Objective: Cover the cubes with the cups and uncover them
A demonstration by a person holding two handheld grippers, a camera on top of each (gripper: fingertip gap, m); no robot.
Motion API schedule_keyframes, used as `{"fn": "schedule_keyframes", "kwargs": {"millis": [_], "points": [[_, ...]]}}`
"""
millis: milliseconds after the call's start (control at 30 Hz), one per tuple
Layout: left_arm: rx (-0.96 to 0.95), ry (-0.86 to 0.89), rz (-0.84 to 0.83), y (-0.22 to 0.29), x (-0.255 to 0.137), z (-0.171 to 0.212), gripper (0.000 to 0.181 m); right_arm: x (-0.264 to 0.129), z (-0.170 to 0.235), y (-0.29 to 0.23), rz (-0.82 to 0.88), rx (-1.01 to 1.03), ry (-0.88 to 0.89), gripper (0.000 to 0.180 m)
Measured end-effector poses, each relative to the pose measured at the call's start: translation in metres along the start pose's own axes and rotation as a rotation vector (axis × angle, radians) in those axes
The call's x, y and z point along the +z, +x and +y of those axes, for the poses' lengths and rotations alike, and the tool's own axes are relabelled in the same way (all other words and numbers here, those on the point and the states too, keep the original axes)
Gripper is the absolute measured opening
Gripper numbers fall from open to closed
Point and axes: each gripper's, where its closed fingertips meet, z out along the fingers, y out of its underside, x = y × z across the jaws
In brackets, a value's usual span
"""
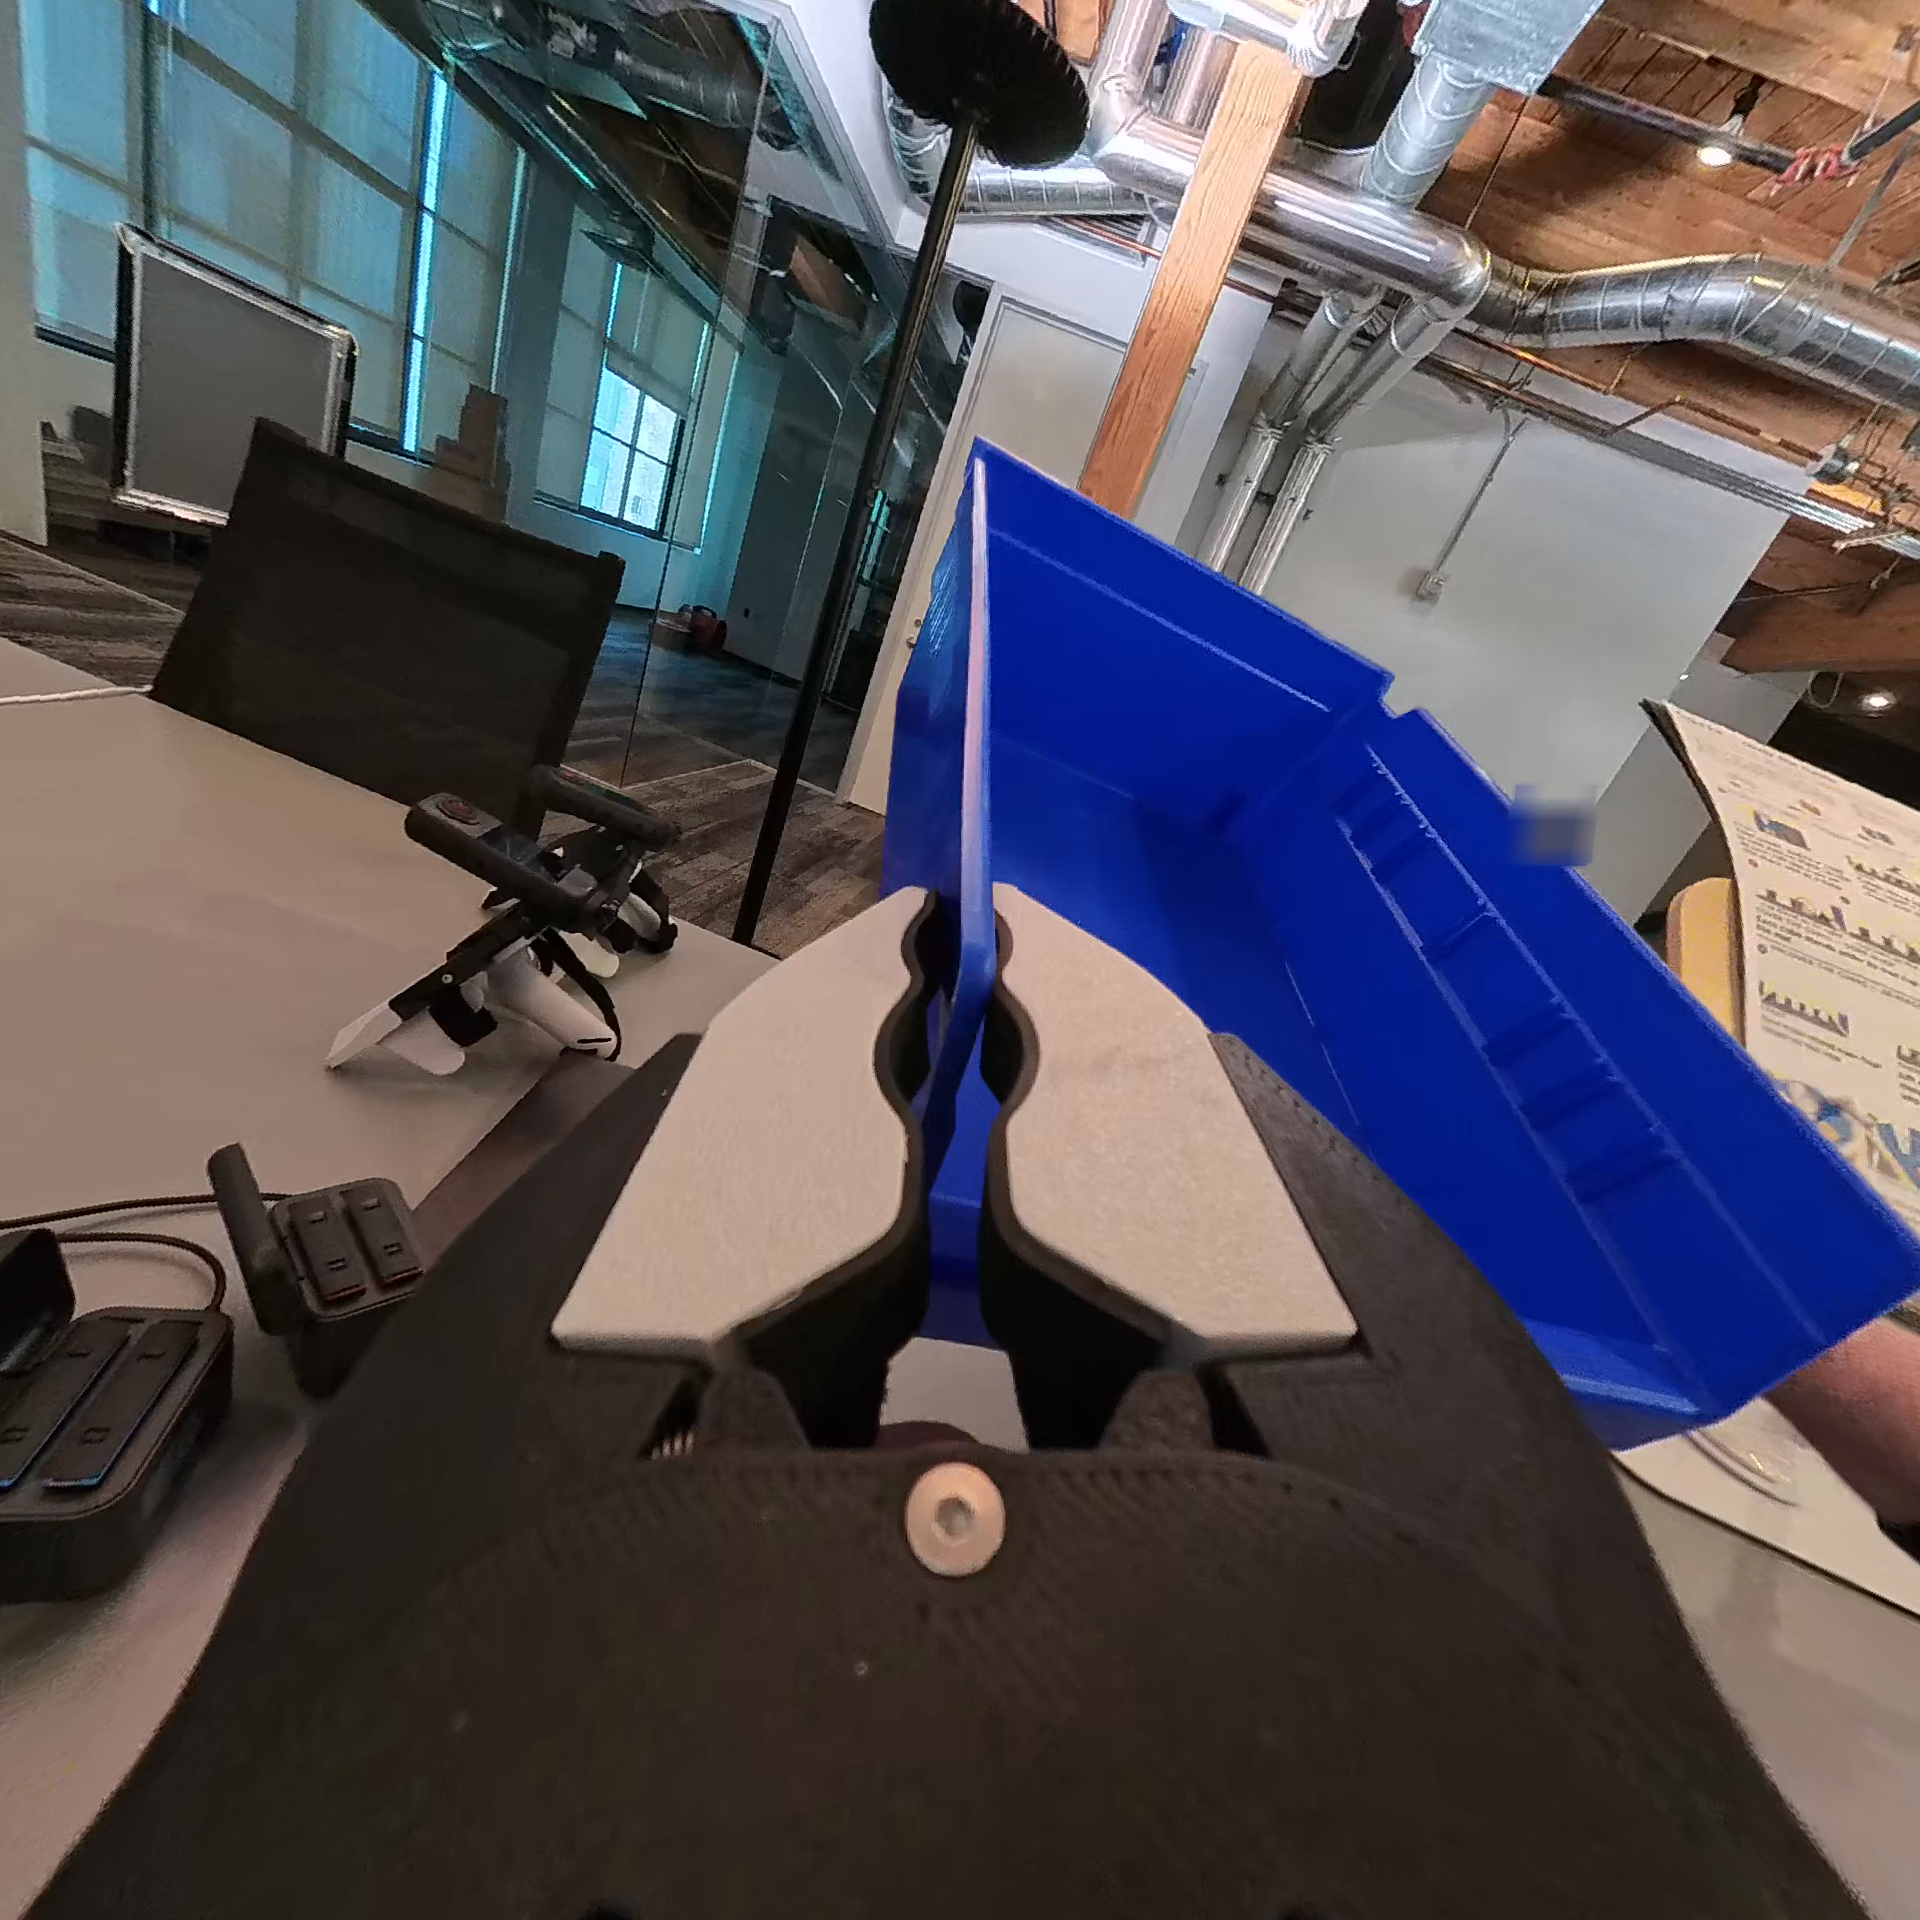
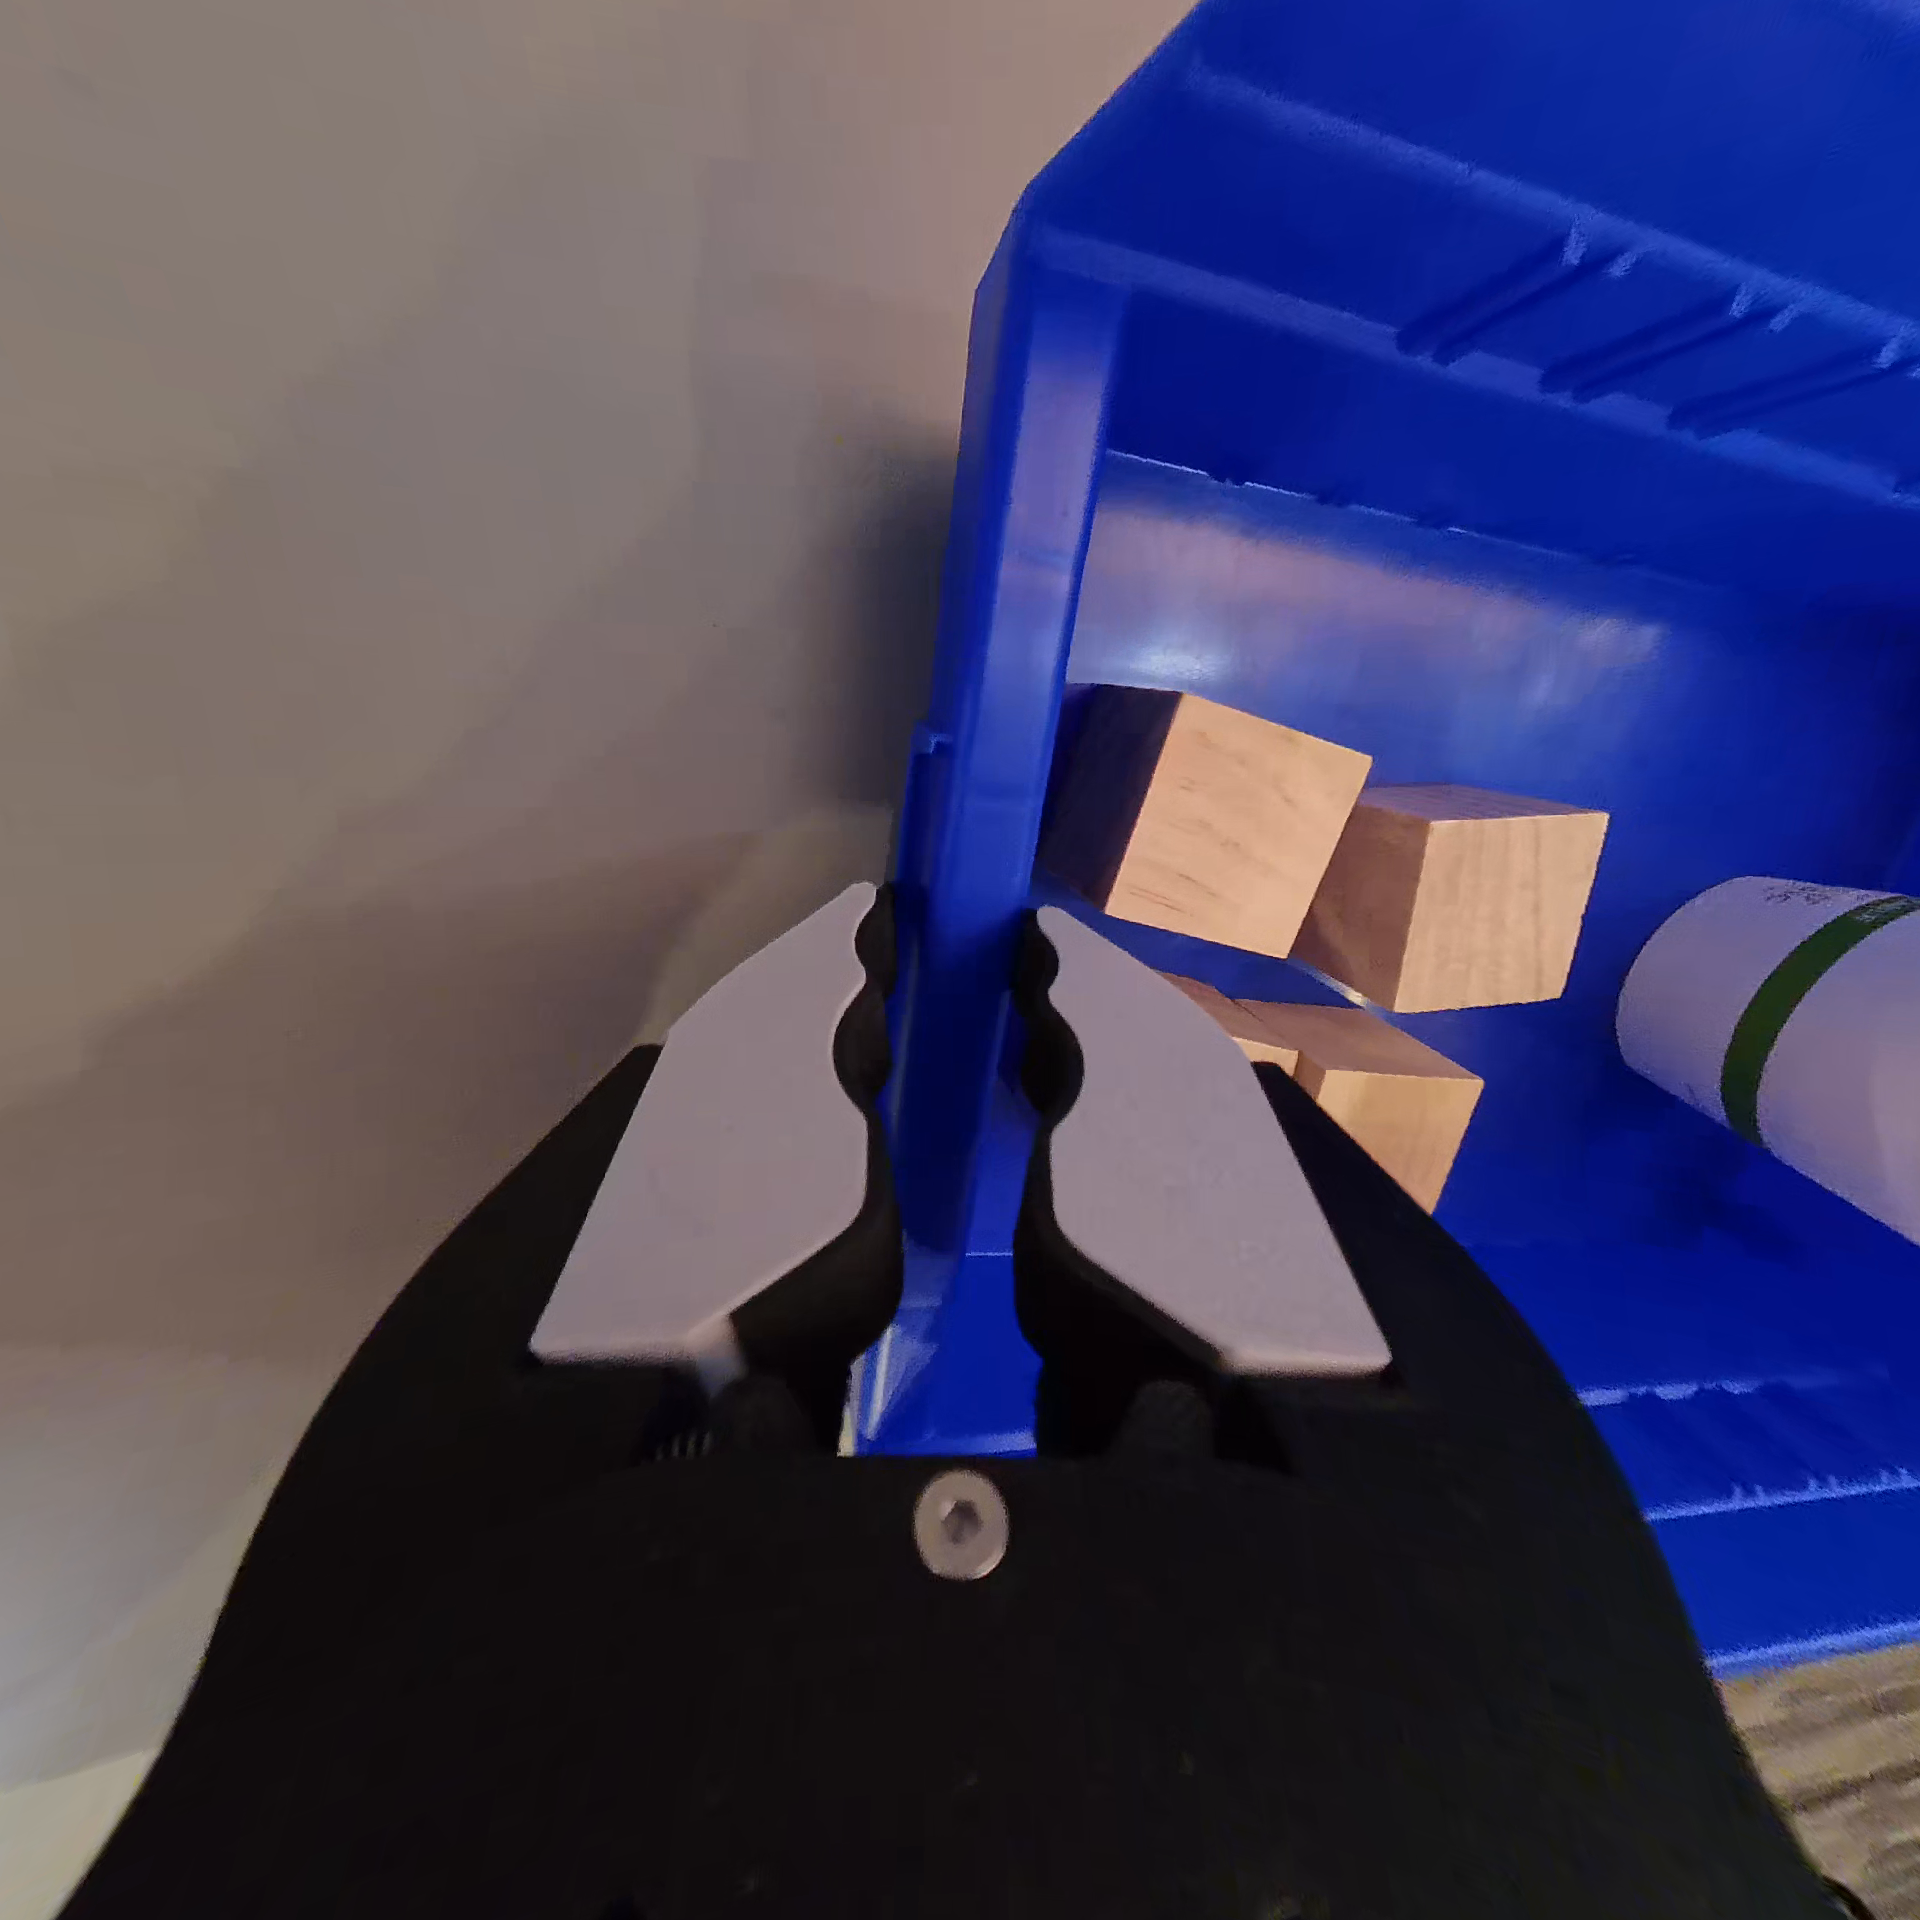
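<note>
We hold a blue plastic bin (image 1: 1195,831) tilted up off the grey surface (image 1: 208,883), the left gripper (image 1: 964,925) with its fingers closed on one thin wall of it and the right gripper (image 2: 951,920) with its fingers clamped on another wall. Inside the bin lie three wooden cubes (image 2: 1216,821) bunched together against the wall beside the right fingers (two touching, the third partly behind a finger). A white paper cup (image 2: 1766,1039) with a green band lies on its side near them.

Glossy plastic bin (image 2: 1351,582), bare wooden cubes (image 2: 1226,821)
</note>
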Motion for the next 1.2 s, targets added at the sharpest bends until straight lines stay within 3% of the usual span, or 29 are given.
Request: {"fn": "schedule_keyframes", "kwargs": {"millis": [267, 333, 433, 533, 600, 767, 867, 1033, 1133, 1200], "points": [[0.030, -0.002, -0.012, 0.002, -0.009, -0.003, 0.004, -0.001, 0.000, 0.003, 0.043, -0.044, 0.015, 0.026], [0.044, 0.005, -0.014, 0.005, -0.010, -0.006, 0.004, -0.011, -0.006, 0.006, 0.138, -0.066, 0.061, 0.054], [0.056, 0.026, -0.014, 0.010, -0.010, -0.010, 0.004, -0.043, -0.016, 0.008, 0.242, -0.074, 0.166, 0.068], [0.074, 0.048, -0.008, 0.018, -0.009, -0.015, 0.004, -0.097, -0.041, -0.005, 0.249, 0.010, 0.457, 0.060], [0.081, 0.060, 0.005, 0.027, -0.008, -0.019, 0.004, -0.133, -0.055, -0.018, 0.164, 0.143, 0.693, 0.057], [0.071, 0.113, 0.094, 0.064, -0.006, -0.035, 0.004, -0.238, -0.068, -0.056, -0.254, 0.395, 1.296, 0.074], [0.090, 0.160, 0.156, 0.095, -0.008, -0.049, 0.004, -0.295, -0.052, -0.057, -0.322, 0.497, 1.499, 0.094], [0.207, 0.244, 0.203, 0.158, -0.012, -0.067, 0.004, -0.343, -0.026, -0.063, -0.256, 0.566, 1.538, 0.111], [0.312, 0.272, 0.214, 0.200, -0.011, -0.067, 0.004, -0.357, -0.012, -0.068, -0.218, 0.571, 1.530, 0.108], [0.375, 0.287, 0.233, 0.230, -0.009, -0.062, 0.004, -0.358, 0.002, -0.064, -0.141, 0.604, 1.498, 0.096]]}}
